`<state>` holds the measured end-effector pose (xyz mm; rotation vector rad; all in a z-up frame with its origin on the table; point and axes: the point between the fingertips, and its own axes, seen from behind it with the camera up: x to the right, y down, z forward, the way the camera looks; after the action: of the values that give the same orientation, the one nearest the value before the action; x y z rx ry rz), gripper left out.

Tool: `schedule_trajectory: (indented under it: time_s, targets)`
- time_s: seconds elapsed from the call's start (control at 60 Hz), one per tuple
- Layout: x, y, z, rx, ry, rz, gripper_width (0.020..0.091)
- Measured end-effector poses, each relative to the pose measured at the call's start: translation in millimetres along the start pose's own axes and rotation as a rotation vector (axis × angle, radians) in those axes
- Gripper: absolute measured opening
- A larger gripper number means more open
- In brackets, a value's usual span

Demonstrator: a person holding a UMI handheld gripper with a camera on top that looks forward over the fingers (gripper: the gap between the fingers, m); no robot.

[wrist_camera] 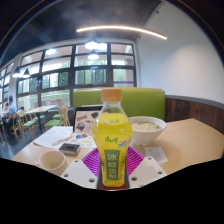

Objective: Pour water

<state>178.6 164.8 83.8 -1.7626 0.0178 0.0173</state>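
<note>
A clear bottle (111,130) of yellow drink with an orange cap and a green-and-yellow label stands upright between my fingers. My gripper (111,164) is shut on the bottle, and the pink pads (91,161) press against its lower half from both sides. The bottle's base is hidden below the fingers. To the left on the table (190,150) sits a small pale cup (52,160). A white bowl (148,126) stands beyond the bottle to the right.
A dark phone-like object (69,148) and papers (50,137) lie on the table to the left. A white napkin (155,153) lies to the right. A green sofa back (140,100) runs behind the table, with windows and chairs farther back.
</note>
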Motion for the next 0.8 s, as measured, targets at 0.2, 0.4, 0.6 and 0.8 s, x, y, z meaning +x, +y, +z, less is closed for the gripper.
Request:
schedule_trajectory:
  time_s: [0.2,0.4,0.6,0.8]
  targets:
    - [6,1,6,0.014,0.022,0.005,0.0312]
    - [3,13,-4,-0.090,0.001,-0.006,0.0779]
    - [-2,-6,-60,-0.059,0.001,-0.001,0.0826]
    - [-13,-23,-170,-0.038,0.036,0.013,0.0824]
